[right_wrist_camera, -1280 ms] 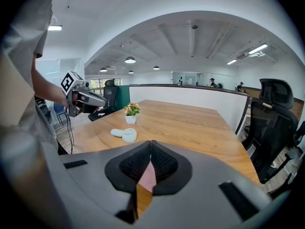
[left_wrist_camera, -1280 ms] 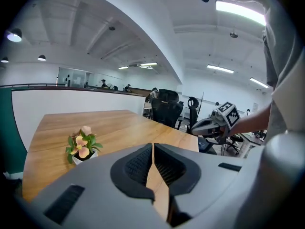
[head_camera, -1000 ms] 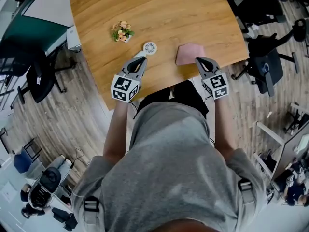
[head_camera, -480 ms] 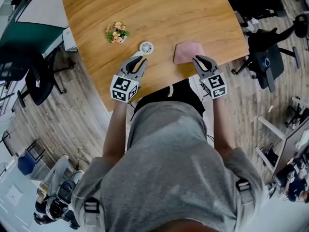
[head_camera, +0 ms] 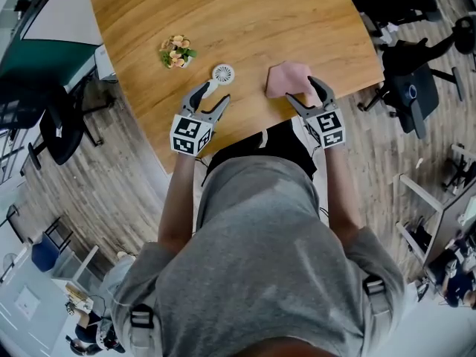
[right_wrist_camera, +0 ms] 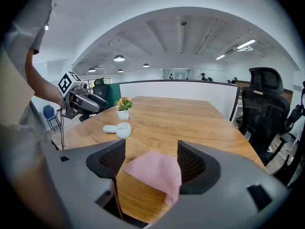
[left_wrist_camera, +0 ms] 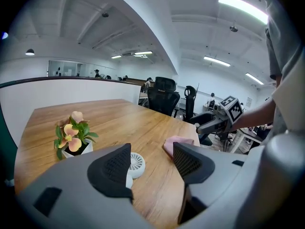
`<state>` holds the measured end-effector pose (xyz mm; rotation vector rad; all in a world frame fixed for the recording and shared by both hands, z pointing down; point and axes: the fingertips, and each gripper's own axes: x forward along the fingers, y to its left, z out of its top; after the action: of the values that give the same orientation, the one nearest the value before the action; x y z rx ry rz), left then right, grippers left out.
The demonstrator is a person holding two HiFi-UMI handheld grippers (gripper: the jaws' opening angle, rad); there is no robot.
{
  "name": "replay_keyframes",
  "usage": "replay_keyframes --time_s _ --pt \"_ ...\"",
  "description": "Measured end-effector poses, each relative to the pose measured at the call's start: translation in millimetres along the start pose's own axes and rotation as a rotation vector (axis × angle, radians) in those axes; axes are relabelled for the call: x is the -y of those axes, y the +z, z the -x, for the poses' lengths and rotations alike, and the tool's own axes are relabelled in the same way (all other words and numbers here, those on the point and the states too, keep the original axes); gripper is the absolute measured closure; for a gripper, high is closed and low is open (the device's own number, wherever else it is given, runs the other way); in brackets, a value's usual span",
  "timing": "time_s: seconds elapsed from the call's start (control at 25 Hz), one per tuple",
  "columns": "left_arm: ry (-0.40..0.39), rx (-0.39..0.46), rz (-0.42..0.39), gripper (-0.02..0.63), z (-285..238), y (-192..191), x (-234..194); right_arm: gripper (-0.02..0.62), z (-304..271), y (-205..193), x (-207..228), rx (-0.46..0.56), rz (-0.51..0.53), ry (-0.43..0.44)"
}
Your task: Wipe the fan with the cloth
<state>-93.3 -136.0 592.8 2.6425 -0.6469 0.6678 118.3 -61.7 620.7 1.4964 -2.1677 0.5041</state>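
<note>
A small white fan [head_camera: 223, 73] lies flat on the wooden table [head_camera: 245, 21], its handle toward me. My left gripper [head_camera: 210, 99] is just short of it with its jaws opening. The fan [left_wrist_camera: 136, 164] shows in the gap ahead, its handle partly hidden behind the left finger, and the pads are not on it. A pink cloth [head_camera: 288, 79] lies to the right near the table's front edge. My right gripper [head_camera: 307, 95] has its jaws opening wide. The cloth [right_wrist_camera: 155, 173] lies between them on the table, not pinched.
A small potted flower [head_camera: 174, 52] stands left of the fan, further back. The table's front edge runs just under both grippers. Black office chairs [head_camera: 407, 95] stand on the floor to the right, and another chair [head_camera: 59, 125] to the left.
Both grippers were shut a second ago and now stand spread apart. Each has crept forward and down, the left to the fan's handle, the right around the cloth's near edge.
</note>
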Motion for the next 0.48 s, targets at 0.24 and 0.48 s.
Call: replay_keyframes --time_s 0.24,0.48 --pt "0.005 -0.048 -0.014 0.311 -9.8 -10.5 -6.6 0.244 -7.0 -10.0 -0.1 -0.047 -0.004 0.006" --pt "0.013 -0.100 -0.027 0.307 -27.9 -24.9 -18.2 0.244 -23.3 -38.3 7.6 -0.127 -0.011 0.002"
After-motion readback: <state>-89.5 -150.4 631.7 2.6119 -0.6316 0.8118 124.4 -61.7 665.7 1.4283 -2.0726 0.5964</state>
